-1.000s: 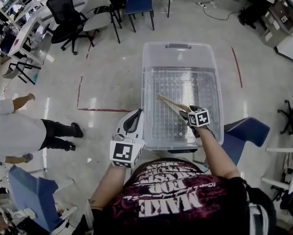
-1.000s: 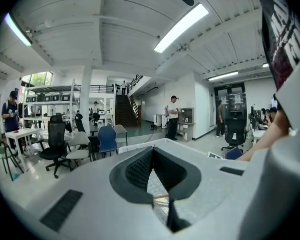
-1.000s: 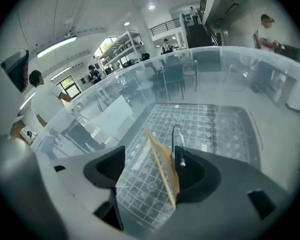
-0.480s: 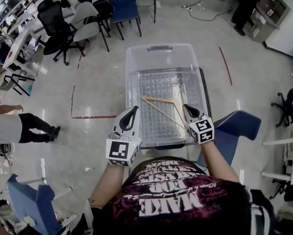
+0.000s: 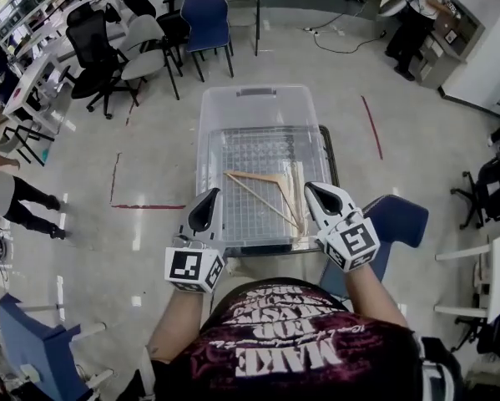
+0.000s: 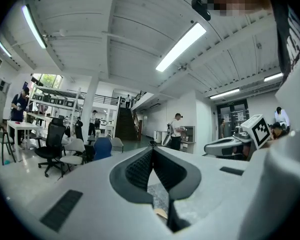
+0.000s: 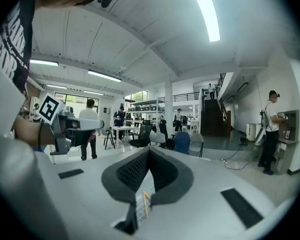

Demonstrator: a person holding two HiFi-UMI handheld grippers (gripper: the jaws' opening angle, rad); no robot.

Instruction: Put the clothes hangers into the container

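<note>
The clear plastic container (image 5: 262, 98) stands on the floor (image 5: 416, 140), directly ahead of the person (image 5: 300, 349) who holds the tools. Two wooden clothes hangers (image 5: 265, 200) lie flat on its gridded bottom, in the near right part. One spreads its arms from the middle toward the near right corner; the other lies along the right wall (their ends overlap near that corner, and contact between them cannot be confirmed). The left gripper (image 5: 213, 192) is held at the near left corner of the container, over the near edge, pointing away from the person. In the left gripper view, the left gripper (image 6: 151, 150) has its jaws closed tip to tip, with nothing between the pads (image 6: 139, 169). The right gripper (image 5: 309, 187) is held at the near right corner, beside the hanger ends and clear of them. In the right gripper view, the right gripper (image 7: 148, 150) has jaws that have just been closing and now meet with nothing between them; a strip of grid and pale wood shows below them. A blue chair (image 5: 400, 220) stands just outside the container's right wall, red tape (image 5: 149, 206) marks the floor to its left, and office chairs (image 5: 141, 48) stand beyond its far left corner.
</note>
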